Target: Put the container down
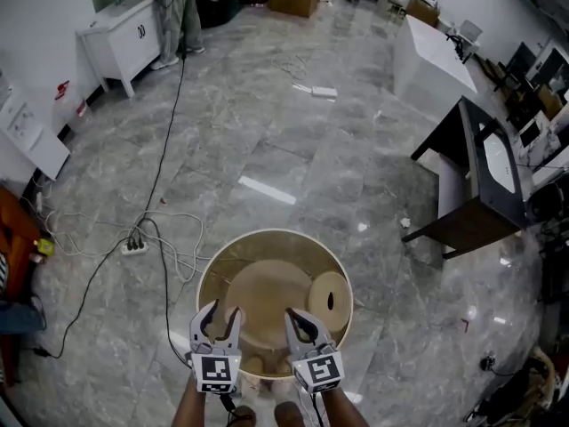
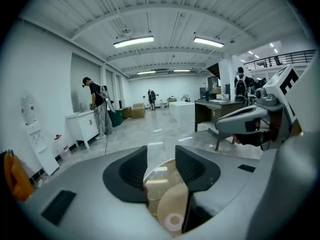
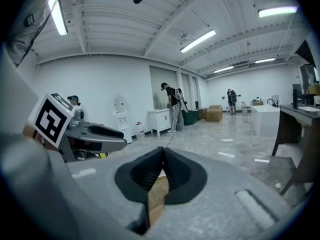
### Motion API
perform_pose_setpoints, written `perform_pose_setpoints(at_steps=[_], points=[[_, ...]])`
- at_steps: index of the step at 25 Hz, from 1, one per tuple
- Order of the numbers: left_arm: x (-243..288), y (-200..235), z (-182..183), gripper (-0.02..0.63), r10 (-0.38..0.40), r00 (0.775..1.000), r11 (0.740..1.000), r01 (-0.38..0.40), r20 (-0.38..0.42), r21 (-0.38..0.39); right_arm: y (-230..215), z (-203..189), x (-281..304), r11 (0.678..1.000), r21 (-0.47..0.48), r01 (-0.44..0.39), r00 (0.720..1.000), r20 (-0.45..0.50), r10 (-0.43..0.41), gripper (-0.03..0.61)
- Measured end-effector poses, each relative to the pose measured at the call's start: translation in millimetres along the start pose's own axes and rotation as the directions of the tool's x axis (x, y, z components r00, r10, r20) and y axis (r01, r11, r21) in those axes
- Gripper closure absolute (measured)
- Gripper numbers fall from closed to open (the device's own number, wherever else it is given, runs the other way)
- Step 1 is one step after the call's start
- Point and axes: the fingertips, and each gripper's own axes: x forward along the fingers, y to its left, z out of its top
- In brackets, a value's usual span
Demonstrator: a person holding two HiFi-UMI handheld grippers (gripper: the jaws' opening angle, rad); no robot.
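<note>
The round clear container [image 1: 275,232] sits low in the head view, at 6 o'clock, over the grey stone floor [image 1: 293,149]. Whether it rests on the floor is hard to tell. Both grippers are at its near wall. The left gripper [image 1: 219,317] has its fingers apart, with the rim between them but not clamped. The right gripper [image 1: 303,320] has its fingers pinched nearly together on the thin wall. Inside, a brown roll [image 1: 330,298] lies at 3 o'clock
</note>
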Motion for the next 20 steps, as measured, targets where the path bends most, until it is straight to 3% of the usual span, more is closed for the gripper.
perform_pose_setpoints(at_steps=[9, 20], points=[[-65.9, 12.3, 107.8, 0.49, 0.008, 0.995, 1.0, -0.01, 0.101, 0.018, 20.1, 112.1, -52.0, 0.999, -0.022, 0.043, 0.994, 0.103, -0.041, 0.58], [-135.2, 21.1, 192.7, 0.557, -0.015, 0.981, 0.999, 0.024, 0.195, -0.046, 38.4, 206.9, -115.9, 0.992, -0.038, 0.122, 0.972, 0.206, -0.111, 0.58]])
